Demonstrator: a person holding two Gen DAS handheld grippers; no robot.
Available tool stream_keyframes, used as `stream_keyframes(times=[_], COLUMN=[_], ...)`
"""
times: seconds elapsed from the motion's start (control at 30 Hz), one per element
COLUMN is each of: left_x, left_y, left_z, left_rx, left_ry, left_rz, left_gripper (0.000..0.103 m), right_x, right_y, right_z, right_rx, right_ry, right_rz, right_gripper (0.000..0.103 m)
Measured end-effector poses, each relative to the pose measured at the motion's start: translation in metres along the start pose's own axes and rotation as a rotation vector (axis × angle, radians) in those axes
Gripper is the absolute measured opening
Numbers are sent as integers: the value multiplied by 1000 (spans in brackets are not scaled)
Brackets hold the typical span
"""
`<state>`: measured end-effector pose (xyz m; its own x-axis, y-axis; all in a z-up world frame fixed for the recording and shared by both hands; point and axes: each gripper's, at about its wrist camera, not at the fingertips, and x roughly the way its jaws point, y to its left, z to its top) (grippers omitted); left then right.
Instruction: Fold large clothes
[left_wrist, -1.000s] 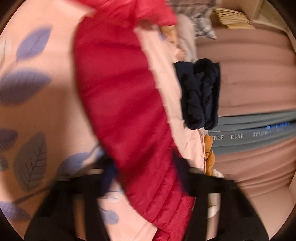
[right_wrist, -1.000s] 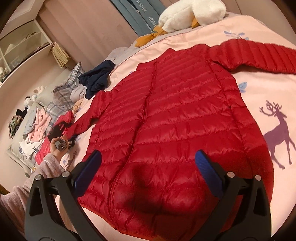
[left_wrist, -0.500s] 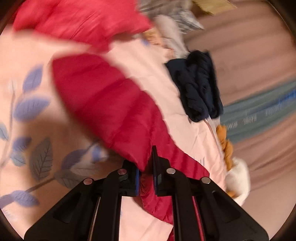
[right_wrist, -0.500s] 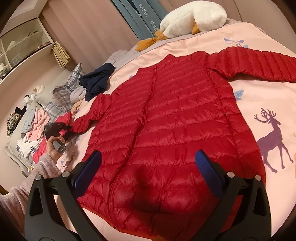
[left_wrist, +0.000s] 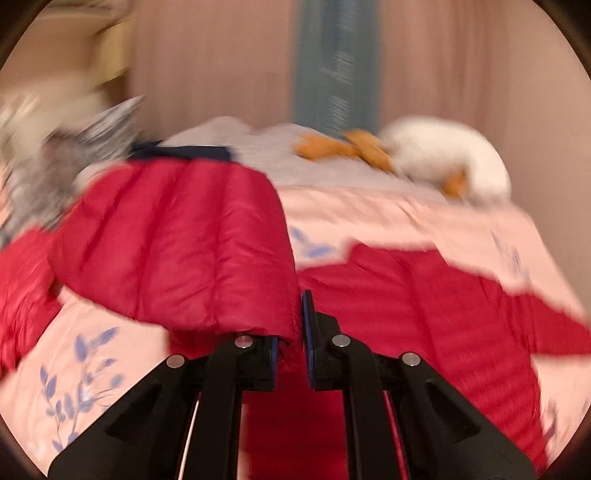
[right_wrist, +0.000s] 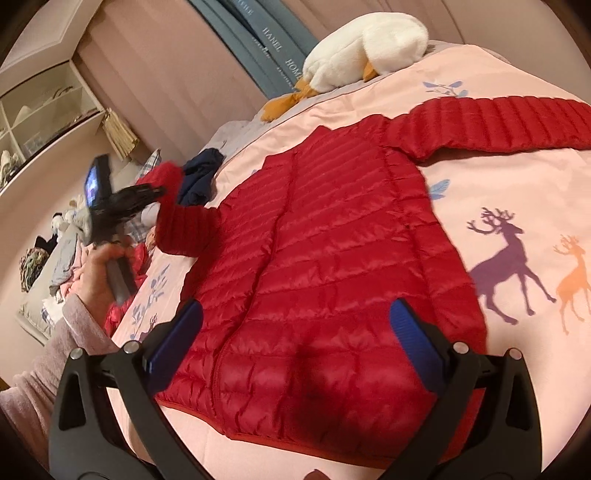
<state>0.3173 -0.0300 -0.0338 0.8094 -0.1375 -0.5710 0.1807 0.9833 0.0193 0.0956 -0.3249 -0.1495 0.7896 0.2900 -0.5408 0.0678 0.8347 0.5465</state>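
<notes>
Two grippers showing. Right gripper (right_wrist: 295, 332) is hovering over the jacket hem, jaws spread wide, nothing between them. Left gripper (left_wrist: 300, 328) is clamping the cuff of one sleeve (left_wrist: 184, 251), holding it raised off the bed. One red puffer jacket (right_wrist: 325, 266) is lying flat, front up, on the pink bedspread (right_wrist: 498, 206); the other sleeve (right_wrist: 498, 122) is lying stretched out to the right. One hand (right_wrist: 101, 277) in a pink cuff is gripping the left tool. Two deer prints are showing on the bedspread. Farther back: one navy garment (right_wrist: 201, 173), one white plush goose (right_wrist: 365, 48), a clothes pile at left, pink curtains, and a shelf unit.
</notes>
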Motion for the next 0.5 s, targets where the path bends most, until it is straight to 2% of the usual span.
stream_keyframes(times=[0.1,0.2,0.23,0.3,0.33,0.37,0.4,0.43,0.5], left_x=[23,46,54,64,67,68,68,68,61], left_y=[-70,-119,-139,-149,-153,-153,-151,-147,-132], left_z=[-21,-47,-59,-71,-77,-80,-82,-81,-78], left_rx=[154,303,369,401,396,380,360,323,257], left_ry=[85,150,173,209,230,244,255,261,261], left_rz=[-29,11,38,32,11,-7,-21,-41,-106], left_gripper=[11,12,13,22,33,52,64,80,82], right_x=[-8,-14,-17,-21,-23,-25,-26,-26,-24], right_y=[-8,-16,-19,-25,-27,-30,-32,-35,-38], right_z=[-1,0,0,1,2,2,2,3,4], right_rx=[16,27,33,48,54,61,68,76,88], right_ry=[-11,-20,-24,-34,-38,-43,-44,-45,-40], right_rz=[-6,-18,-21,-27,-31,-35,-38,-40,-41], right_gripper=[101,101,101,101,101,101,101,101,101])
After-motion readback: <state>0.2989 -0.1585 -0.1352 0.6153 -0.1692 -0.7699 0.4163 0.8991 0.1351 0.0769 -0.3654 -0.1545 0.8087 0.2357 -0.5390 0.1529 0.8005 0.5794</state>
